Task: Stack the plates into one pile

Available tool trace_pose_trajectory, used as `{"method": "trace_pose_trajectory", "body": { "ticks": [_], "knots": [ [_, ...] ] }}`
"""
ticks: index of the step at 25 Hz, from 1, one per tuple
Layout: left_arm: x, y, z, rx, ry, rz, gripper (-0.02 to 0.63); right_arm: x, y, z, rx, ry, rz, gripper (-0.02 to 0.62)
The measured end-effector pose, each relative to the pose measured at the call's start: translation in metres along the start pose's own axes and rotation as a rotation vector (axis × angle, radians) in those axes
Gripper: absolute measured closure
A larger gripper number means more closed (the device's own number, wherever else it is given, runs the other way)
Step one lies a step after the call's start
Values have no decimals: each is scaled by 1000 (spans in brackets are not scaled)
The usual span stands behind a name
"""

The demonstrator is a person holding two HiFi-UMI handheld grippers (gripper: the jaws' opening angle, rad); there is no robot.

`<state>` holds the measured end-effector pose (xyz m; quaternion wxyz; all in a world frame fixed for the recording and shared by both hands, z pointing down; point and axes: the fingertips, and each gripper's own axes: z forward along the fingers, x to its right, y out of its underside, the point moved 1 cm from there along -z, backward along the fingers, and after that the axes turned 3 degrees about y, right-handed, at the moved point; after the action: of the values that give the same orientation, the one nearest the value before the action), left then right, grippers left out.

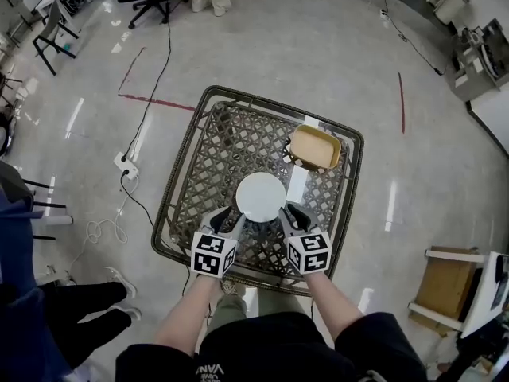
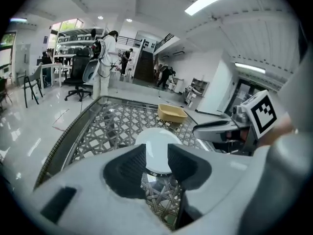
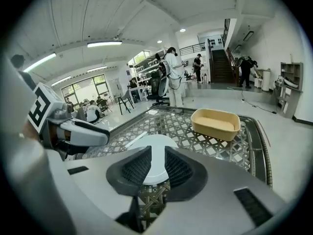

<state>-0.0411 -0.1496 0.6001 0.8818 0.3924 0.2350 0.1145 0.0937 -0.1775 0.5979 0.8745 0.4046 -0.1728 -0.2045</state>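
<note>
The left hand-held gripper [image 1: 231, 217] and right hand-held gripper [image 1: 292, 216] are each pinching the white plate's [image 1: 261, 196] near rim over the desk's [image 1: 238, 142] middle, and should be moving evenly, keeping it level.

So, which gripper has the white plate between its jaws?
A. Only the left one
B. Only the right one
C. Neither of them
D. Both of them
D: the left gripper and the right gripper each show the rim of the white plate between their jaws, both at the plate's near edge.
</note>
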Motion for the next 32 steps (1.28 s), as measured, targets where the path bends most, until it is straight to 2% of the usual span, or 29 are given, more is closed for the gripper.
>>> {"method": "trace_pose_trajectory", "body": {
  "ticks": [4, 7, 9, 19, 32],
  "knots": [
    [9, -8, -26, 67, 8, 49, 547, -13, -4, -26, 52, 32, 19, 547],
    [21, -9, -44, 97, 26, 70, 571, -25, -7, -49, 98, 51, 43, 574],
    [30, -9, -58, 119, 44, 84, 577, -33, -9, -64, 127, 63, 53, 592],
    [56, 0, -123, 170, 97, 149, 586, -69, -10, -132, 227, 102, 70, 594],
    [85, 14, -200, 218, 169, 232, 586, -122, -4, -191, 285, 82, 30, 594]
  ]
}}
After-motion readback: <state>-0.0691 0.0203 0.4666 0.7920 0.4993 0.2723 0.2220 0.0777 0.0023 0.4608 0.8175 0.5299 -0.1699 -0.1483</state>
